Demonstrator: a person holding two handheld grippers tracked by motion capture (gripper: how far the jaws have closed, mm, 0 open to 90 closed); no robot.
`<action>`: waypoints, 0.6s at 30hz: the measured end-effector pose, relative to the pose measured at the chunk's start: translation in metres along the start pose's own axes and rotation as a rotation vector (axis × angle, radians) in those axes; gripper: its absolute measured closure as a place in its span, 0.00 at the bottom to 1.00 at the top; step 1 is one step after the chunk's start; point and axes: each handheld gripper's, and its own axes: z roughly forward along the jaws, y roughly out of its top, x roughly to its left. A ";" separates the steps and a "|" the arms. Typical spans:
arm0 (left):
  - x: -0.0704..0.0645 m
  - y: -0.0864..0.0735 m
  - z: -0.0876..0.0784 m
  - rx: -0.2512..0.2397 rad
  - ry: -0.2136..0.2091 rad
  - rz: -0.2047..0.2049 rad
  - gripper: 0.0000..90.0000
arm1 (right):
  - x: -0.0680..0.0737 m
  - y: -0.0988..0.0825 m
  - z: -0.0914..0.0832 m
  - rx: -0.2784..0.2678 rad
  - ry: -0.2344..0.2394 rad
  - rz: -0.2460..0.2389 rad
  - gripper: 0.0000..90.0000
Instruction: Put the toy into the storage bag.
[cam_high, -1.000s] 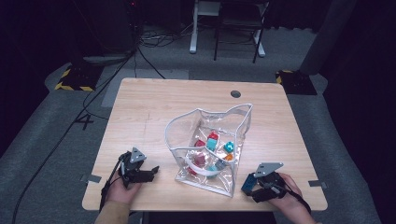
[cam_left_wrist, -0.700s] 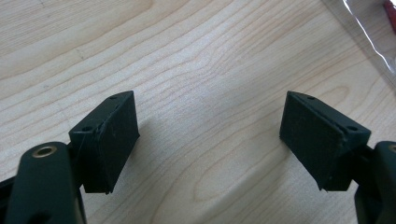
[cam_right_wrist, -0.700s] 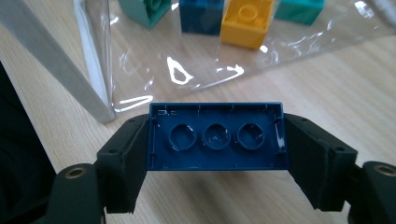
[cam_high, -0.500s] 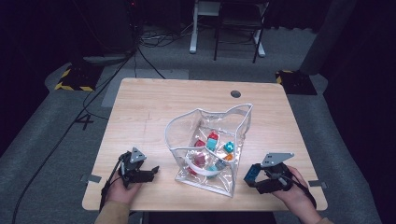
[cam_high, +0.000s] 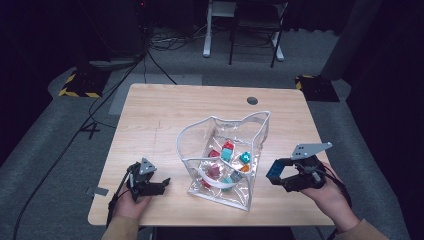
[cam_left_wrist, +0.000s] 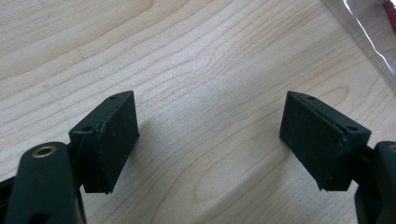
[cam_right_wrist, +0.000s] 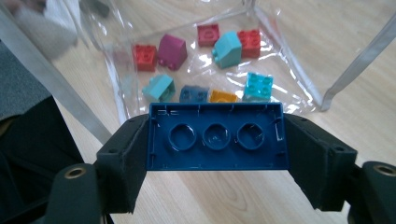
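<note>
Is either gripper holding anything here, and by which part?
The right gripper clamps a blue brick by its two short ends, hollow underside facing the camera. The left gripper is open over the table.

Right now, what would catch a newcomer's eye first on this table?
The clear plastic bag standing open mid-table, with small coloured bricks scattered inside it. Next, the dark blue brick clamped underside-up in the right claw, lifted just right of the bag. The left claw rests open on bare wood near the table's front-left corner.
</note>
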 end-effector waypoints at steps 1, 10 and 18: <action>0.000 0.000 0.000 0.000 0.000 0.000 0.22 | -0.001 0.003 -0.003 -0.004 0.003 -0.001 0.30; 0.000 0.000 0.000 0.000 0.002 0.001 0.22 | -0.005 0.035 -0.021 -0.025 0.020 -0.002 0.30; 0.000 0.000 0.000 0.000 0.002 0.001 0.22 | -0.004 0.061 -0.031 -0.033 0.021 -0.020 0.30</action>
